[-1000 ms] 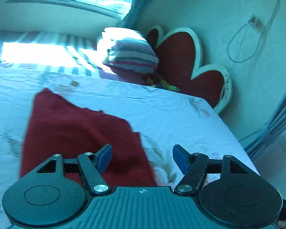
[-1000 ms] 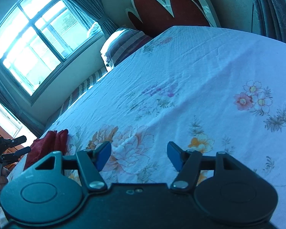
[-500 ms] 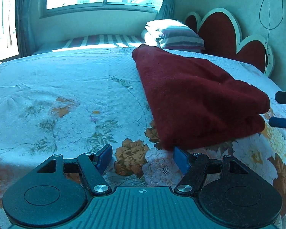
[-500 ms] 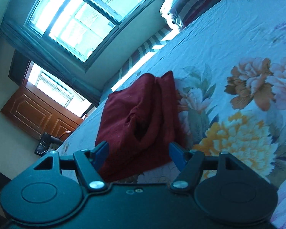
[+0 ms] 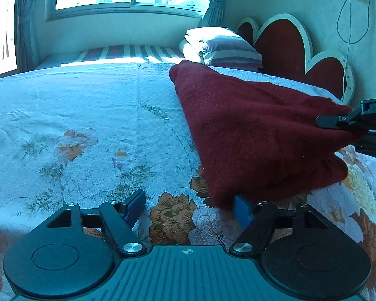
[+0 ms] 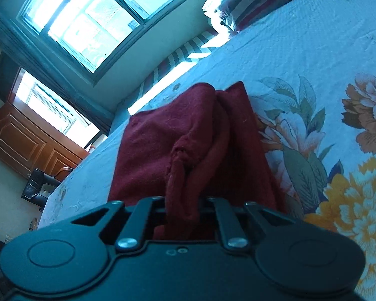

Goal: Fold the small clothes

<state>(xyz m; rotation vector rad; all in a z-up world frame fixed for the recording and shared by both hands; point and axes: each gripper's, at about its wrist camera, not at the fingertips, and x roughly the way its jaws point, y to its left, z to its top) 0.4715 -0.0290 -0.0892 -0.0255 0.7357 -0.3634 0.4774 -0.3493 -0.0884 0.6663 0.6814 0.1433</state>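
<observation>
On the floral bed sheet [image 5: 87, 115], dark red woolly cloth [image 5: 250, 135] lies folded. Right gripper [image 6: 181, 208] has just clamped its bunched corner; left gripper [image 5: 188, 208] gapes, empty, near corner alongside. Soft, limp, light: grab corners.

Right hand-held gripper [image 6: 181, 210] just clamped on cloth; left hand-held gripper [image 5: 188, 207] w/ jaws apart.

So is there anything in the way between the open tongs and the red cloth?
Nothing visible. The left tongs are open right at the red cloth's near corner, with only flowery bedsheet between their fingers. The right tongs have just closed and already pinch the cloth's other end.
</observation>
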